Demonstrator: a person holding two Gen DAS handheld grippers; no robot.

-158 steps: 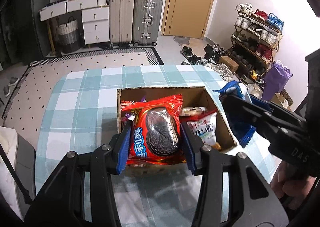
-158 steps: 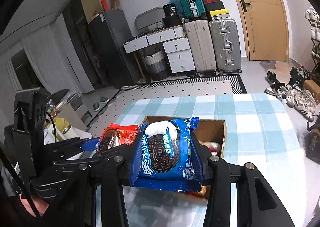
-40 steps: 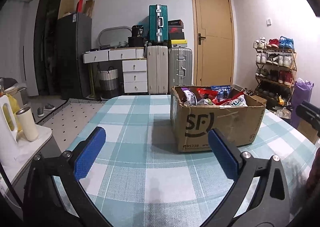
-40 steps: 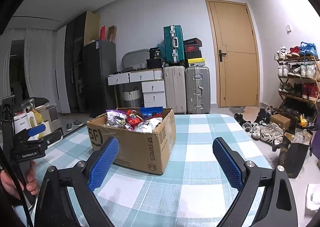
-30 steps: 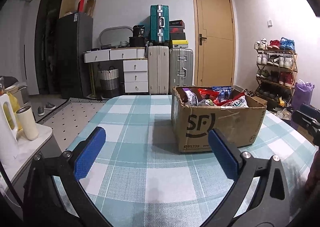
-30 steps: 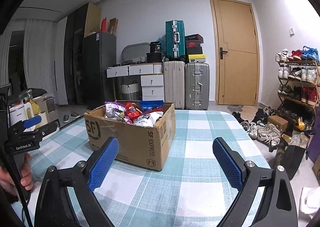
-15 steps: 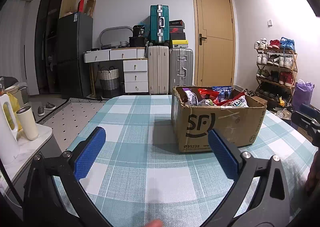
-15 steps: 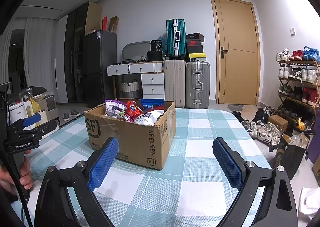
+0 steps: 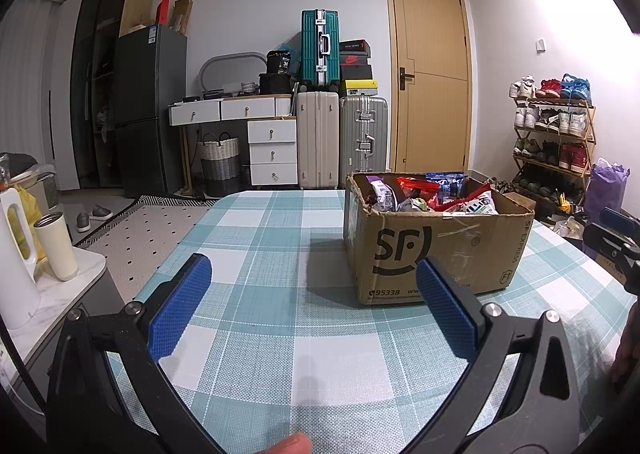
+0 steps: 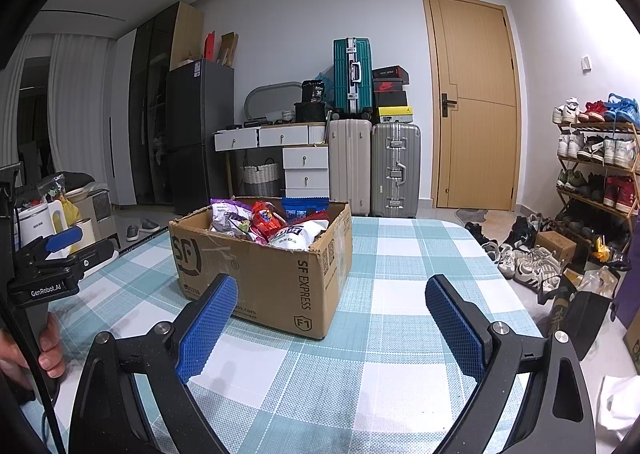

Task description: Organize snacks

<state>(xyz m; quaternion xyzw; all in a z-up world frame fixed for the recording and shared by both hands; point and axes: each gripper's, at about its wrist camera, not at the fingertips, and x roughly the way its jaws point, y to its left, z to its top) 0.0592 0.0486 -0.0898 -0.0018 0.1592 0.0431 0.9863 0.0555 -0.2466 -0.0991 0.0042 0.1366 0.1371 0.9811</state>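
a table covered by a teal-and-white checked cloth is seen beneath both tools. a cardboard box marked "sf" is stood on it, ahead and slightly to the right of the left gripper, and ahead and to the left of the right gripper. the box is filled with snack packets, purple, red, blue and white, which are piled up to its rim.

both grippers are held low and level over the cloth, pointed forward, near the box but not touching it. the left gripper's blue pads are spread wide apart and nothing is held between them; the right gripper's blue pads are likewise spread wide and empty. in the right wrist view, the left tool's handle is gripped by a hand at the far left edge. a fingertip is seen at the bottom edge of the left wrist view.
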